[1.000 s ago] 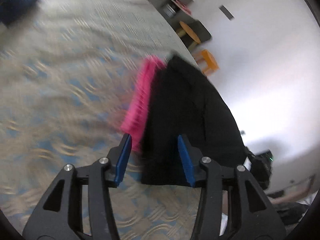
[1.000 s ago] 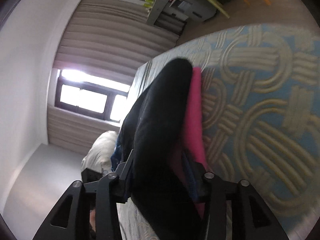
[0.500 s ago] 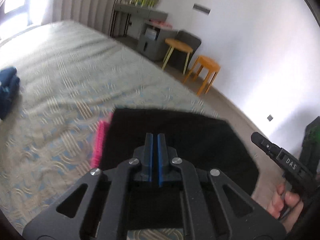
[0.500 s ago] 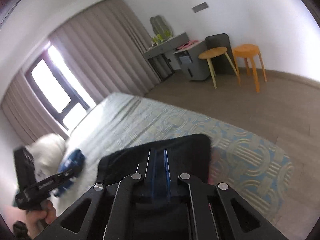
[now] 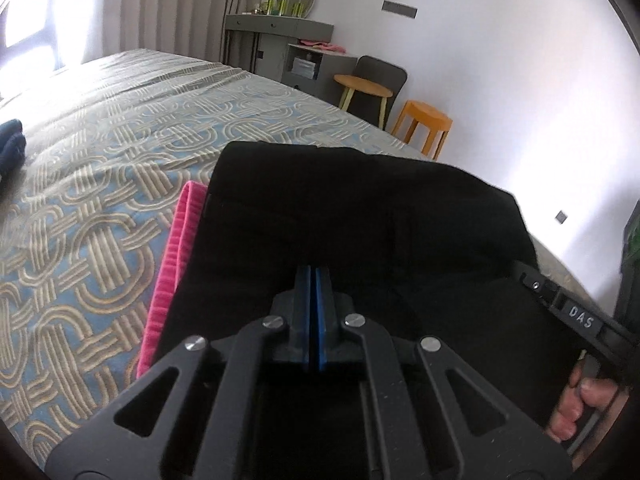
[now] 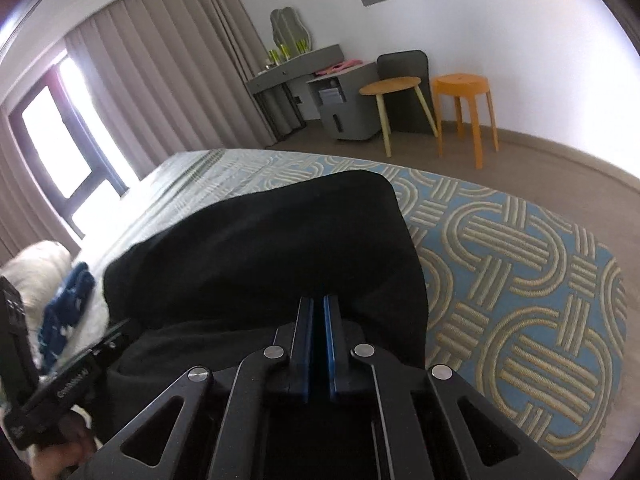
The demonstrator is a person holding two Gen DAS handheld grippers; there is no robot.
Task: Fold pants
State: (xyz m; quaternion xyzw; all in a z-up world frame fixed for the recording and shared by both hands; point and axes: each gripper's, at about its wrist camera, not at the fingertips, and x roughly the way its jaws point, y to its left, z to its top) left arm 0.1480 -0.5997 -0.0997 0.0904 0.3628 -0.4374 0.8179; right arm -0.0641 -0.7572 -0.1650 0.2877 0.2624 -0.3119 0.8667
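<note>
The black pants [image 5: 360, 216] lie folded on the patterned bed, on top of a pink garment [image 5: 176, 264] that sticks out at their left edge. My left gripper [image 5: 313, 276] is shut over the near edge of the pants; whether cloth is pinched between the blue pads I cannot tell. In the right wrist view the black pants [image 6: 272, 248] fill the middle, and my right gripper [image 6: 316, 308] is shut at their near edge, a thin gap between the pads. Each view shows the other hand-held gripper at its side.
The blue and beige patterned bedspread [image 5: 100, 152] stretches left and far. A dark blue garment [image 5: 10, 148] lies at the far left, near a white pillow [image 6: 36, 268]. A wooden side table [image 6: 390, 88], an orange stool [image 6: 462, 84] and a grey desk [image 5: 280, 26] stand beyond the bed.
Both grippers swung from tilted, blurred views to level ones. The left jaws, open a second ago, have shut. The pants now lie flat over the pink garment.
</note>
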